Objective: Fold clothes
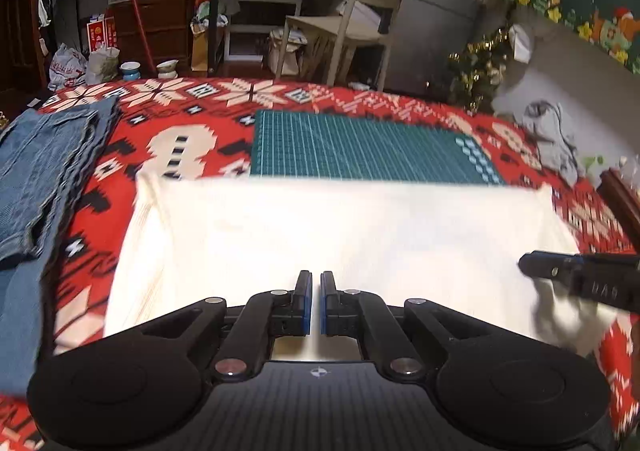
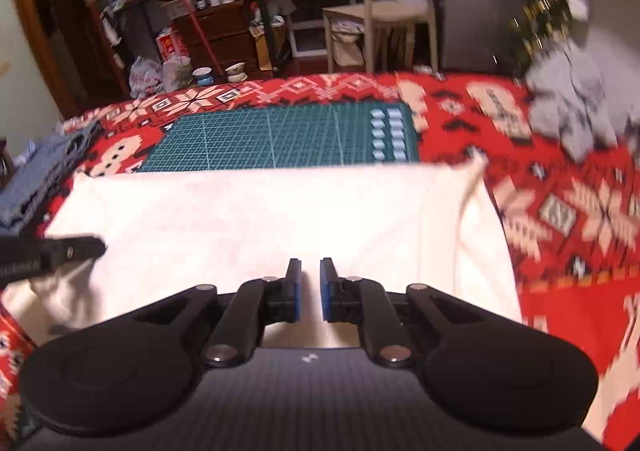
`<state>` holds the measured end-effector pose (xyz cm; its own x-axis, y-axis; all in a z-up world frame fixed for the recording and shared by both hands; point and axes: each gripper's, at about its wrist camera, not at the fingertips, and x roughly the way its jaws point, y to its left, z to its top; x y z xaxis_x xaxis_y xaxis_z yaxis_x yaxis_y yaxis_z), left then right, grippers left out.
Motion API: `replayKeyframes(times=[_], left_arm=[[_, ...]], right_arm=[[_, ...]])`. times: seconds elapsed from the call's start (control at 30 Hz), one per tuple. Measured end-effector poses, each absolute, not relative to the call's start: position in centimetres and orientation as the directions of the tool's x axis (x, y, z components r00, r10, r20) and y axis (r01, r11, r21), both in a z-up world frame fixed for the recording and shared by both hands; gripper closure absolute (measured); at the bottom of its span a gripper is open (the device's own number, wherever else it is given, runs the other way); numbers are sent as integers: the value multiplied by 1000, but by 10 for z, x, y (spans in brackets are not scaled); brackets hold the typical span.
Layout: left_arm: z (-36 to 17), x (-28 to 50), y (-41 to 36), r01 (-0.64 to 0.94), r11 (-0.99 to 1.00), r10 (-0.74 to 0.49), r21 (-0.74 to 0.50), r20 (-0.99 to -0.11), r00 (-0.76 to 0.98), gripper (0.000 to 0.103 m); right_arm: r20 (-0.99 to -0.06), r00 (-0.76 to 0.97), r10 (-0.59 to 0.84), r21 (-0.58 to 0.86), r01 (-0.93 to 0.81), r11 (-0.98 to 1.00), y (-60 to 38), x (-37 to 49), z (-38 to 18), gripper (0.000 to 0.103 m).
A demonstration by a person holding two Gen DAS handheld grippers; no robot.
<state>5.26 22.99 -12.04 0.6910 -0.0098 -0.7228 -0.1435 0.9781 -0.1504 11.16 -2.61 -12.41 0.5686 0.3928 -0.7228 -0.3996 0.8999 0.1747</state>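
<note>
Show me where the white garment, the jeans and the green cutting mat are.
white garment (image 1: 340, 227): left wrist view, middle of the cloth.
jeans (image 1: 44, 167): left wrist view, middle of the denim.
green cutting mat (image 2: 280, 139): right wrist view, centre of grid.

The right gripper (image 2: 310, 287), jaws slightly apart, hangs over a white garment (image 2: 260, 215) spread just before the green cutting mat (image 2: 280, 139).

A white cloth (image 1: 340, 235) lies on a red tabletop cover (image 1: 192, 119) patterned with cream snowflakes and black marks. A dark green cutting mat (image 1: 360, 149) shows a pale grid. Blue denim (image 1: 40, 171) sits left, a grey garment (image 2: 576, 111) right. The black tongs (image 1: 316, 301) have blue pads (image 1: 308, 303).
</note>
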Motion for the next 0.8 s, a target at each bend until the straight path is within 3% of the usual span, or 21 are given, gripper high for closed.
replayKeyframes(times=[0.13, 0.37, 0.8], left_arm=[[-120, 37, 229, -156, 975, -12, -156, -741, 671, 99], [-119, 14, 232, -186, 963, -25, -194, -755, 656, 99], [-105, 33, 247, -228, 950, 21, -215, -680, 733, 100]], right_arm=[[-737, 542, 403, 250, -335, 908, -46, 101, -122, 93], [-765, 518, 382, 263, -290, 920, -62, 81, -118, 93], [-680, 663, 312, 230, -211, 950, -69, 114, -108, 90]])
